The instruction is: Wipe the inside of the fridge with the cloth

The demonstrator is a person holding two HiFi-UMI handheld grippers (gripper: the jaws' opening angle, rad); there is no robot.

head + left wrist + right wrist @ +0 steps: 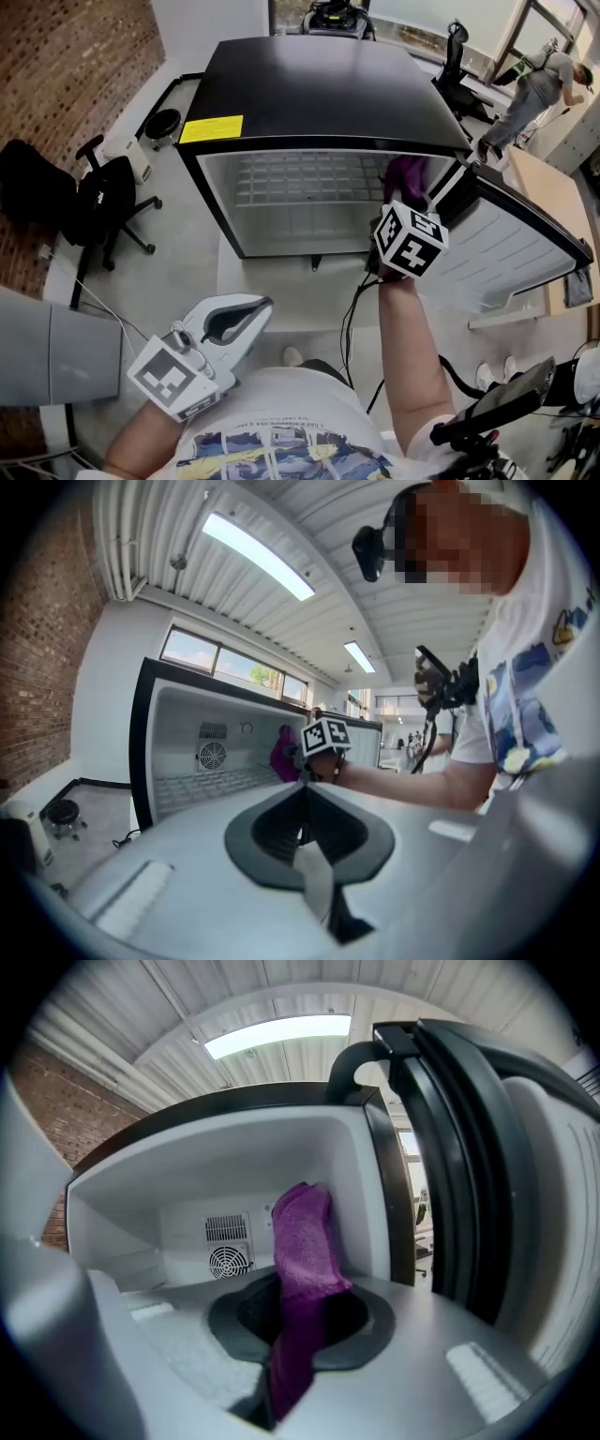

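as right gripper (298, 1321) pinches cloth (305, 1232) by fridge's (319, 89) right inner wall, left gripper (302, 808) hangs near, jaws together, empty.

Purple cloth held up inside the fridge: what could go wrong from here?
The purple cloth is only pinched in the right gripper, so rubbing the fridge wall might drag it loose. The cable hanging below that gripper could catch on the fridge's front edge. The open door beside the arm might get knocked.
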